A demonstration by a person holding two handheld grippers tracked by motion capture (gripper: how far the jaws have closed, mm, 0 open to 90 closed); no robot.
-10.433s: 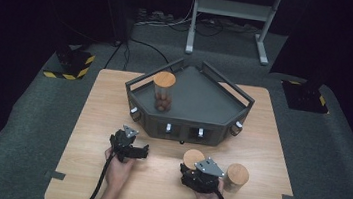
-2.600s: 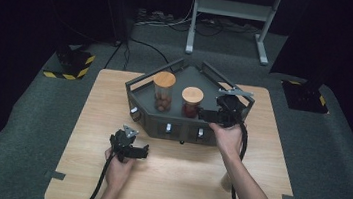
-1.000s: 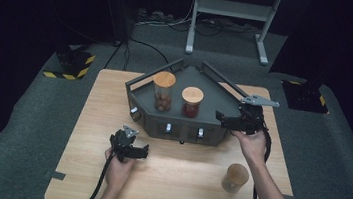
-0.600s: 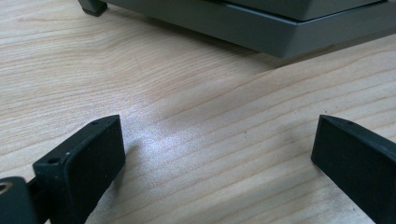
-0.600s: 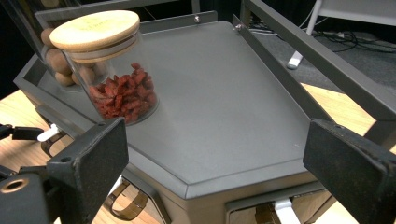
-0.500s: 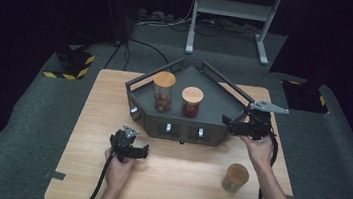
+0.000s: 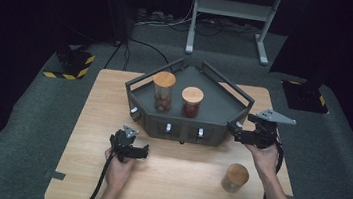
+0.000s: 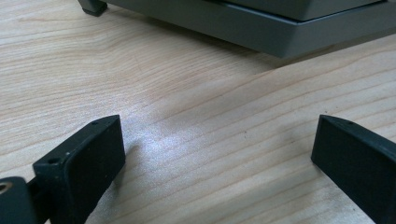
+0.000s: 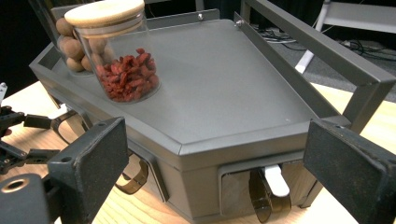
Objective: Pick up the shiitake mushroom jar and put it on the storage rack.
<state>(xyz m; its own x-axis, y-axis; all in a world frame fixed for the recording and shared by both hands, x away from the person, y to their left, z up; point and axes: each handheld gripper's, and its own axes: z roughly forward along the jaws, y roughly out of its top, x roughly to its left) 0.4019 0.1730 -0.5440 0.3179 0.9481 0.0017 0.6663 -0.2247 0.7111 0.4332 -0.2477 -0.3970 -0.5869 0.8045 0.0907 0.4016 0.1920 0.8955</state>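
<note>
A metal stand point(image 7: 234, 15) rises beyond the tabletop's far edge; striped blocks point(image 7: 70, 65) sit off its far-left corner.

The table point(image 7: 85, 134) was pale, smooth wood with visible grain. At its twelve o'clock side, a matt grey metal tray point(image 9: 224, 88) held clear glossy jars point(image 9: 122, 60) with light wooden lids point(image 9: 103, 11). Both grippers' jaws looked like matt black plastic.

table point(image 7: 182, 165) lit from above | surroundings dark | wood sheen point(image 8: 177, 135) | near tongs blurred
</note>
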